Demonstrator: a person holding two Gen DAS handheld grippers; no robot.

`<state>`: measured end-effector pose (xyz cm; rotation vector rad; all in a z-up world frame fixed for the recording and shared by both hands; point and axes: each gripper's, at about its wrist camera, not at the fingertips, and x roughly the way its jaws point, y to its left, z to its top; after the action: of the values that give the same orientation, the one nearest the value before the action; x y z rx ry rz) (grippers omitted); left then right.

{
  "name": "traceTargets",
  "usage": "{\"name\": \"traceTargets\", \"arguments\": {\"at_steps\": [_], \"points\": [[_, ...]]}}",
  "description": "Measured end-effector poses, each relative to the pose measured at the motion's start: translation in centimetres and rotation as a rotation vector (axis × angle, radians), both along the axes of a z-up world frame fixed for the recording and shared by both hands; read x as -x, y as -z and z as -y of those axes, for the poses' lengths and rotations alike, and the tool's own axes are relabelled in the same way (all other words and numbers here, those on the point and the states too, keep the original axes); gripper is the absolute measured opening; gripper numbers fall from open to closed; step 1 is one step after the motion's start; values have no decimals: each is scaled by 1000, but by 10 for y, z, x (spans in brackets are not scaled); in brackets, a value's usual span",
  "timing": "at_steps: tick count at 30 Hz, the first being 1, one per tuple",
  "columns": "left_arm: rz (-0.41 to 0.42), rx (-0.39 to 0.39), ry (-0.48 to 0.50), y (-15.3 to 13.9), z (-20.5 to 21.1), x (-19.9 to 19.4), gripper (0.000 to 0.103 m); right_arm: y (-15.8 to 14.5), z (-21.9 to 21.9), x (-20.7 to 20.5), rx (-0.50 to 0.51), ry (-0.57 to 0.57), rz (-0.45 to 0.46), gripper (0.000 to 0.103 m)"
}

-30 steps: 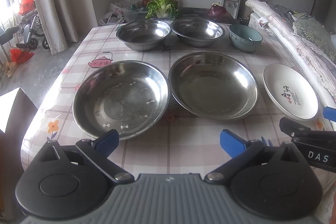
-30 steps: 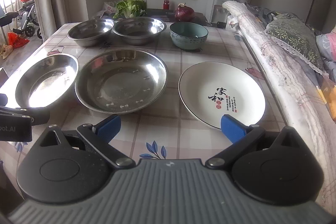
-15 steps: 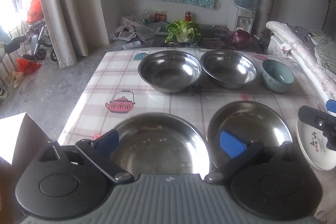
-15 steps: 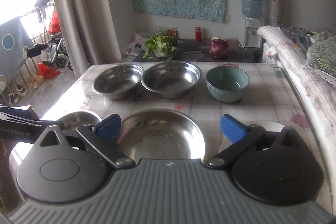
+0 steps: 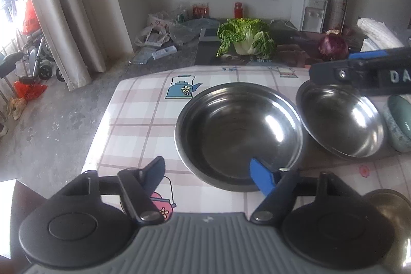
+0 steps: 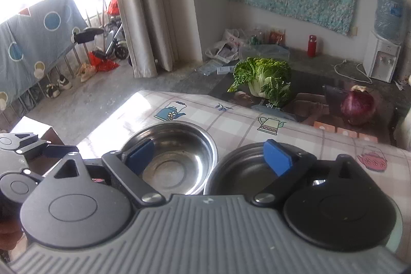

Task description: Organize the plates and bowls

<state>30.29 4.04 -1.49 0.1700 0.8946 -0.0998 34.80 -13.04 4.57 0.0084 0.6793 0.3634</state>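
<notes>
Presently two round, polished steel bowls sit side by side near the table's [image 5: 133, 117] far edge, mouths up, on a glossy checked cloth printed with kettles. Left bowl [image 5: 239, 135] is deep and flat-bottomed; right bowl [image 5: 341, 120] is shallower. A glazed teal bowl [image 5: 398, 127] stands just beside it at the right edge. Being round, none has a long axis. Left gripper [image 5: 208, 172] straddles the left bowl's near rim, one blue pad inside, jaws apart and just been closing. Right gripper [image 6: 210, 154] hangs over both steel bowls, jaws wide, just been closing, gripping nothing. Earlier, both grippers sat back over the large near-edge pans and the white plate.
</notes>
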Motion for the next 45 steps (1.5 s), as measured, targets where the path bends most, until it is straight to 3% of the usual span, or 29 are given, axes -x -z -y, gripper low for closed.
{"name": "traceTargets", "arguments": {"at_steps": [1, 3, 5, 8, 11, 13, 17, 21, 25, 30, 34, 45], "points": [[-24, 1, -10, 8, -1, -10, 58, 6, -6, -22, 11, -10, -24, 80], [-53, 4, -28, 19, -3, -23, 51, 21, -14, -59, 17, -30, -77, 72], [-68, -11, -50, 27, -4, -32, 42, 42, -21, -91, 11, -44, -134, 56], [-96, -25, -80, 34, -9, -39, 27, 67, -33, -118, 14, -74, -205, 43], [-111, 2, -92, 36, -18, -38, 27, 83, -45, -127, 53, -103, -236, 21], [-114, -17, -98, 35, -22, -37, 25, 88, -51, -127, 78, -113, -243, 15], [-127, -27, -135, 33, -40, -29, 25, 85, -59, -105, 60, -167, -246, 12], [-148, 19, -158, 30, -60, -19, 26, 81, -69, -81, 64, -229, -254, 12], [-172, 27, -161, 32, -67, -14, 36, 78, -72, -65, 65, -215, -261, 12], [-195, 49, -167, 37, -68, -17, 36, 80, -72, -56, 58, -190, -282, 12], [-216, 81, -181, 45, -68, -20, 27, 85, -72, -53, 53, -164, -305, 12], [-202, 94, -230, 33, -71, -15, 24, 82, -73, -45, 19, -128, -309, 11]]}}
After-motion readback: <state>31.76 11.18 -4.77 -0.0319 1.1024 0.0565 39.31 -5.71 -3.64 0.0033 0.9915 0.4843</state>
